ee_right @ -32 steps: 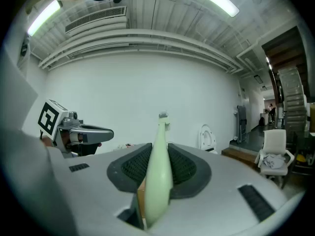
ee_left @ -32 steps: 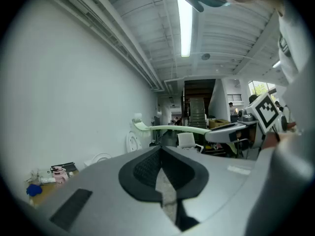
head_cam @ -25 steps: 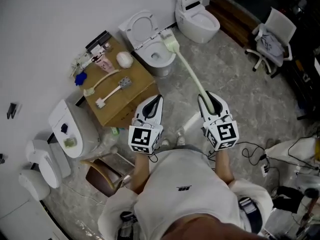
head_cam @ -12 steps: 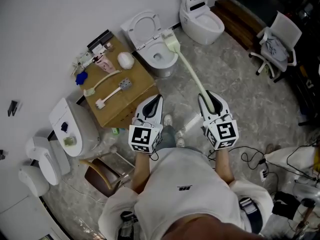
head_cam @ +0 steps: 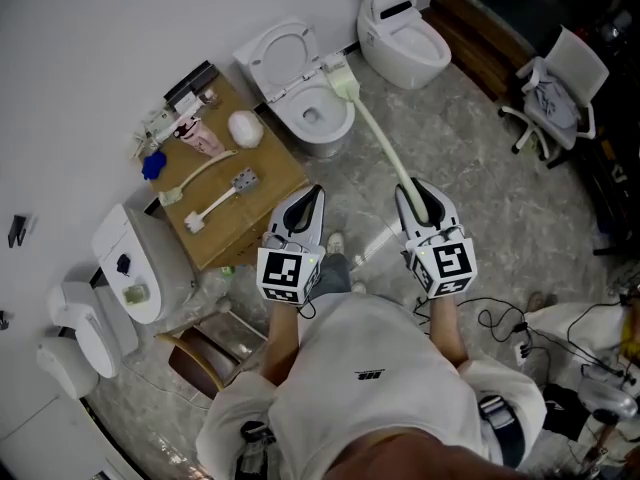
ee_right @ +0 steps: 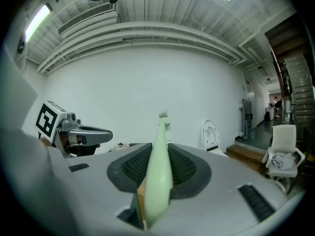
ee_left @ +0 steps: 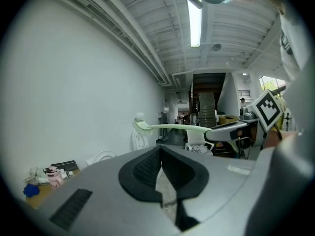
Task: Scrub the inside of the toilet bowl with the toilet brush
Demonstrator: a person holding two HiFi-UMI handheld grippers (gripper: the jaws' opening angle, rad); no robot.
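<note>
My right gripper (head_cam: 408, 190) is shut on the pale green toilet brush (head_cam: 378, 135), whose long handle reaches up and left to the bristle head (head_cam: 341, 79) over the right rim of the nearer toilet bowl (head_cam: 312, 114). That toilet's seat and lid (head_cam: 272, 53) stand raised against the wall. In the right gripper view the brush handle (ee_right: 158, 171) runs out between the jaws. My left gripper (head_cam: 314, 196) is shut and holds nothing; it hovers left of the right one. From the left gripper view the toilet brush (ee_left: 172, 127) crosses the background.
A cardboard box (head_cam: 225, 183) with brushes and bottles sits left of the toilet. A second toilet (head_cam: 400, 40) stands at the top. A white office chair (head_cam: 560, 93) is at the right. Cables (head_cam: 510, 323) trail on the marble floor.
The view has shifted slightly; the brush head stays at the bowl's right rim and both grippers hold their places.
</note>
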